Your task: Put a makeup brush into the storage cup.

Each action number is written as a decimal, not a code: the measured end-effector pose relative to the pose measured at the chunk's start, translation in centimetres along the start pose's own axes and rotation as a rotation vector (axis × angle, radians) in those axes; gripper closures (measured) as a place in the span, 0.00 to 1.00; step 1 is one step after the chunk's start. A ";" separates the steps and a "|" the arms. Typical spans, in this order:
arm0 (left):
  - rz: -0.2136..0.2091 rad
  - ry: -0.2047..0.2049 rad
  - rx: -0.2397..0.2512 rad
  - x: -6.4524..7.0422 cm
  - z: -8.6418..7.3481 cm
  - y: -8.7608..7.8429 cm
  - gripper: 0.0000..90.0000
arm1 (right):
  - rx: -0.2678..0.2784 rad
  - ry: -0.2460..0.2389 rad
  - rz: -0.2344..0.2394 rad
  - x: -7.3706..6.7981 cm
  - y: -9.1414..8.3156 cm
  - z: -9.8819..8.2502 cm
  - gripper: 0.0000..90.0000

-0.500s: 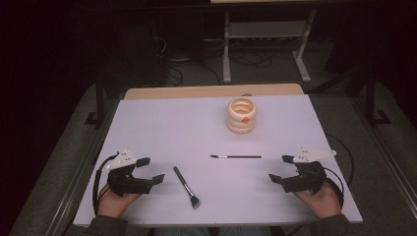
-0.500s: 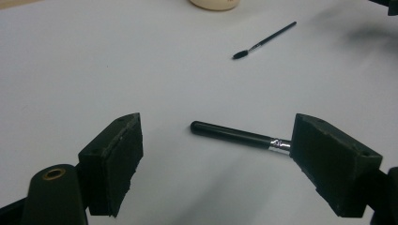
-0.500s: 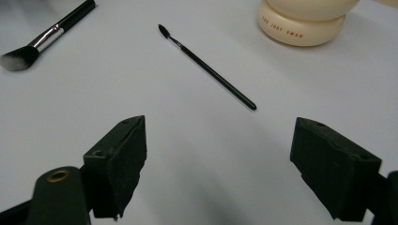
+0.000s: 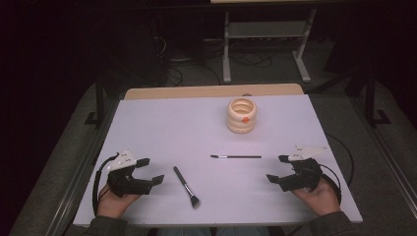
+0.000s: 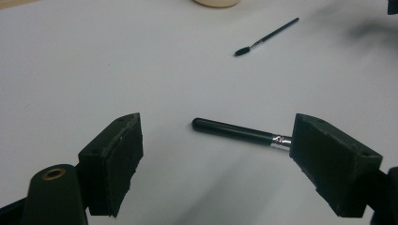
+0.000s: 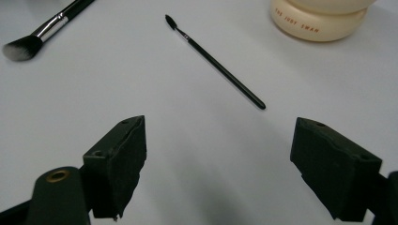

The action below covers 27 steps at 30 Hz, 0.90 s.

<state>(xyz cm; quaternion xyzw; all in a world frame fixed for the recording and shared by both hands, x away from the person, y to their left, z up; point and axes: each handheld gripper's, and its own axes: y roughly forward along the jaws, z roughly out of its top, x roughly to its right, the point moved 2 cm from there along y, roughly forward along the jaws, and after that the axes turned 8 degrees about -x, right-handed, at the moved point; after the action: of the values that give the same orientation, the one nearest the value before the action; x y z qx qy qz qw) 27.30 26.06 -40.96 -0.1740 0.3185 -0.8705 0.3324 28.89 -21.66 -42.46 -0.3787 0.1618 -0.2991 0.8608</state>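
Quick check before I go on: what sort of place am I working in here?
Probably a lab or recording bench: a plain white tabletop staged with makeup brushes, loose black cables on the floor behind, and a grey metal frame stand in a dark room.

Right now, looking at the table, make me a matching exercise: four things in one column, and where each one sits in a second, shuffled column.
Things:
1. thick brush
2. thin brush
3. cream holder
4. right hand-held gripper

Places:
A. far side of the table, upright
B. near right corner, jaws open
C. middle of the table, lying crosswise
D. just beside the left hand-held gripper, bristles toward the person

Pairs: 1-D, 2-C, 3-A, 4-B
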 end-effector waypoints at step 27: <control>-0.003 -0.003 0.012 -0.1 0.2 -0.1 0.19 | -0.216 -0.193 0.101 1.7 3.1 8.9 0.30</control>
<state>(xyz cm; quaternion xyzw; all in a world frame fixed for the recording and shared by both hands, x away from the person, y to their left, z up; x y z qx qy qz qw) 27.38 26.07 -40.80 -0.1735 0.3126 -0.8726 0.3328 35.87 -16.13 -38.97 -0.4876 0.1284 -0.1982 0.8405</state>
